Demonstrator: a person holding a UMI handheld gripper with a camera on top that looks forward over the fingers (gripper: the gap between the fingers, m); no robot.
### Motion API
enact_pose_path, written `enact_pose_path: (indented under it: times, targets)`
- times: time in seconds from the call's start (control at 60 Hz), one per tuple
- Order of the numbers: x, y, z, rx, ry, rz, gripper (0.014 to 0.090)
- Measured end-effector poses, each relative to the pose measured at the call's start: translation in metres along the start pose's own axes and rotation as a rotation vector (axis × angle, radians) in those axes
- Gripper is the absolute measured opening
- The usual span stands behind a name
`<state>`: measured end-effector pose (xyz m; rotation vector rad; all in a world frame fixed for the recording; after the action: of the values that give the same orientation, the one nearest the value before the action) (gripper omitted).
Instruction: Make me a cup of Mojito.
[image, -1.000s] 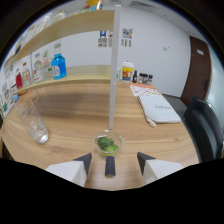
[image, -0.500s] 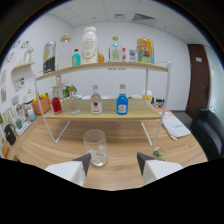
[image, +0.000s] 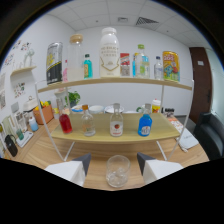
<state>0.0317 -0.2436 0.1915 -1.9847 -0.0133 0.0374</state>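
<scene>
A clear empty glass cup (image: 118, 171) stands on the wooden table just ahead of my gripper (image: 114, 162), in line with the gap between the two fingers. The fingers are open and hold nothing. Beyond the cup a two-tier wooden shelf (image: 115, 134) carries bottles: a red-liquid bottle (image: 65, 119), a clear bottle (image: 88, 123), a clear bottle with a red label (image: 116, 122) and a blue-liquid bottle (image: 145, 123). On the upper tier stand a large white bottle (image: 109, 54), a dark can (image: 54, 63) and a yellow can (image: 170, 65).
White shelf legs (image: 162, 150) stand on the table either side of the cup. A potted plant (image: 73, 97) and bowls sit behind the lower tier. Small items line the wall shelf to the left (image: 20, 132). A dark chair (image: 212, 135) and a door are to the right.
The view has swung left from the small bowl of green leaves to the shelf, then moved closer; the glass cup now stands nearer, just ahead of the open fingers.
</scene>
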Motion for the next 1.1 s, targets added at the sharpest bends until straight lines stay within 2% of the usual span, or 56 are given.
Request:
enact_pose_path:
  times: [0.267, 0.35, 0.517, 0.667, 0.717, 1.0, 1.1]
  targets:
    - [0.001, -0.046, 0.067, 0.017, 0.000, -0.035, 0.0851]
    - [0.000, -0.047, 0.088, -0.002, -0.006, -0.022, 0.0815]
    - [0.004, -0.043, 0.118, -0.038, 0.004, 0.020, 0.0664]
    - [0.006, -0.040, 0.129, -0.058, -0.004, 0.049, 0.0420]
    - [0.009, -0.041, 0.128, -0.056, 0.008, 0.049, 0.0362]
    - [0.005, -0.038, 0.117, -0.076, -0.029, 0.034, 0.0343]
    - [0.003, -0.041, 0.105, -0.060, -0.037, 0.019, 0.0336]
